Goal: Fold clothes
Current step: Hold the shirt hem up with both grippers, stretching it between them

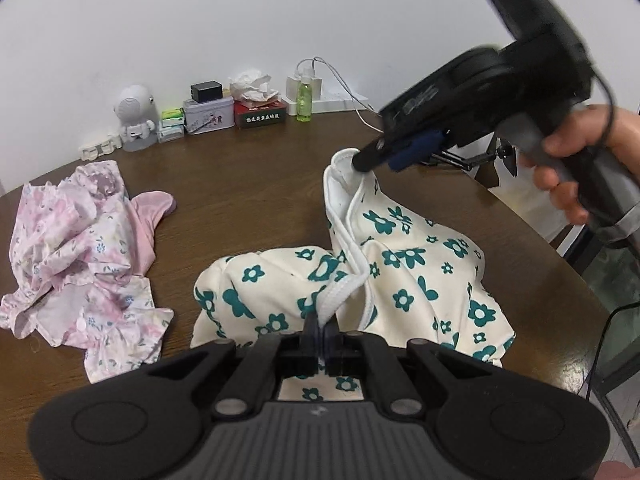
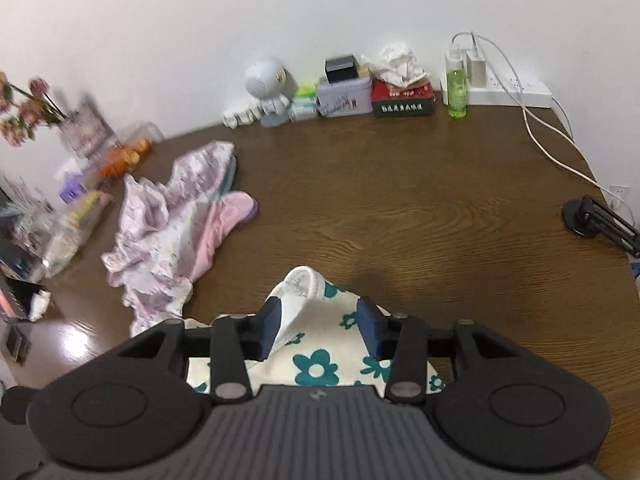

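Observation:
A cream garment with teal flowers [image 1: 404,276] lies bunched on the brown table [image 1: 248,184]. My left gripper [image 1: 320,322] is shut on its white trim edge near me. My right gripper [image 1: 370,160] shows in the left wrist view at the garment's raised far end, touching the white collar. In the right wrist view the right gripper [image 2: 320,312] stands open, its blue pads [image 2: 272,320] on either side of the garment's white-trimmed edge [image 2: 304,284]. A pink floral garment [image 1: 80,252] lies crumpled to the left; it also shows in the right wrist view [image 2: 176,220].
Along the wall stand a white robot figure [image 1: 136,118], tins and boxes [image 1: 208,116], a green bottle [image 1: 304,98] and a power strip with cables [image 2: 508,88]. A black clamp [image 2: 592,220] sits at the right edge. Cluttered containers [image 2: 72,208] stand far left.

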Available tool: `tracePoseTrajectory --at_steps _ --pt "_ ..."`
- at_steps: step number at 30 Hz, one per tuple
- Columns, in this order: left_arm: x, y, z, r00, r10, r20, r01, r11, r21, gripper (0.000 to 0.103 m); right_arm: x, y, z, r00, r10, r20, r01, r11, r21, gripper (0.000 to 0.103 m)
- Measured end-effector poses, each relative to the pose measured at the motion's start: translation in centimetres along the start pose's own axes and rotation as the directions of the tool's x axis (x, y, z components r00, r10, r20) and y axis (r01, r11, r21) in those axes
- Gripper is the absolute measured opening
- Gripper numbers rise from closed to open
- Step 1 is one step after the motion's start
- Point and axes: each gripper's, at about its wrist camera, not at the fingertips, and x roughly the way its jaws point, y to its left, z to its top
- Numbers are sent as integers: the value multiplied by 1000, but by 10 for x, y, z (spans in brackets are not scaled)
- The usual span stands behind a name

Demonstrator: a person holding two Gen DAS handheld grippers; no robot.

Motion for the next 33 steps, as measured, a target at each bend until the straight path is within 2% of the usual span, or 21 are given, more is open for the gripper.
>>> tracePoseTrajectory --at_steps 3,5,7,9,12,15,17,19,21,23,25,27,29,30,31,33 --pt "-1 0 -1 1000 -4 8 4 1000 1 1 16 13 0 997 -63 -34 62 998 -32 43" --pt "-2 -1 -3 1000 -3 7 3 1000 10 1 25 20 0 994 -95 -56 92 994 -50 39" --pt "-3 -1 -4 1000 6 9 -6 1000 13 1 31 25 -1 991 -114 -76 108 991 -76 3" --pt "-4 3 -5 999 32 14 -33 999 5 1 29 32 -5 985 -154 -73 142 978 -154 2" --pt "-8 12 4 996 89 26 -89 996 -13 1 15 45 -10 971 -237 -10 223 927 -301 1" --pt "-20 21 34 983 174 63 -173 985 -20 1 -21 47 2 964 -253 80 265 906 -330 1" --pt "-39 21 71 963 244 116 -244 970 -16 1 -59 54 17 955 -255 155 294 891 -346 1" --pt "-68 15 113 930 319 186 -326 945 10 1 -107 67 34 929 -268 256 350 861 -368 1" --pt "-104 1 151 887 375 270 -399 916 38 1 -161 81 49 890 -279 361 413 828 -378 1" --pt "-149 -17 185 833 409 373 -459 887 53 1 -220 97 61 834 -277 476 474 802 -363 1" --pt "-188 -35 207 777 434 455 -509 859 50 1 -270 111 63 764 -274 585 536 773 -339 1" --pt "-220 -53 221 718 462 521 -565 824 49 1 -305 123 61 715 -267 646 575 751 -326 1" --pt "-248 -71 231 661 486 572 -617 786 46 1 -326 133 56 678 -274 682 618 715 -327 1" --pt "-259 -77 232 641 494 587 -631 775 38 1 -336 136 54 663 -269 698 626 711 -320 1" --pt "-269 -82 233 625 498 601 -640 768 30 1 -346 138 51 649 -263 714 632 709 -313 1" --pt "-285 -92 233 602 499 624 -650 759 21 1 -366 136 48 635 -241 734 614 734 -290 1"
